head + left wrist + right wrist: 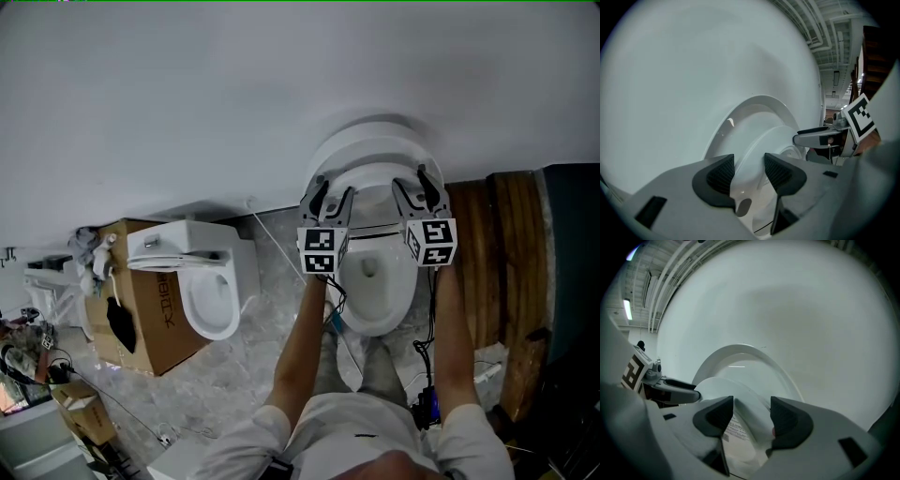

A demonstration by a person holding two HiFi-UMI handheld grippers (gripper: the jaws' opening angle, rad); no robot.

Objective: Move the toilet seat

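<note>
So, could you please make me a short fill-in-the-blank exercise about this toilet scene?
1. The left gripper and the right gripper each clamp the middle toilet's ___.
2. The second toilet stands beside a cardboard ___.
3. In the head view, the wooden boards lie toward the picture's ___ edge.
Missing words: seat; box; right.

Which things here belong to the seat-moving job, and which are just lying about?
In the job: toilet seat, left gripper and right gripper gripping it, toilet bowl.
Lying about: second toilet, cardboard box, wooden panels.
</note>
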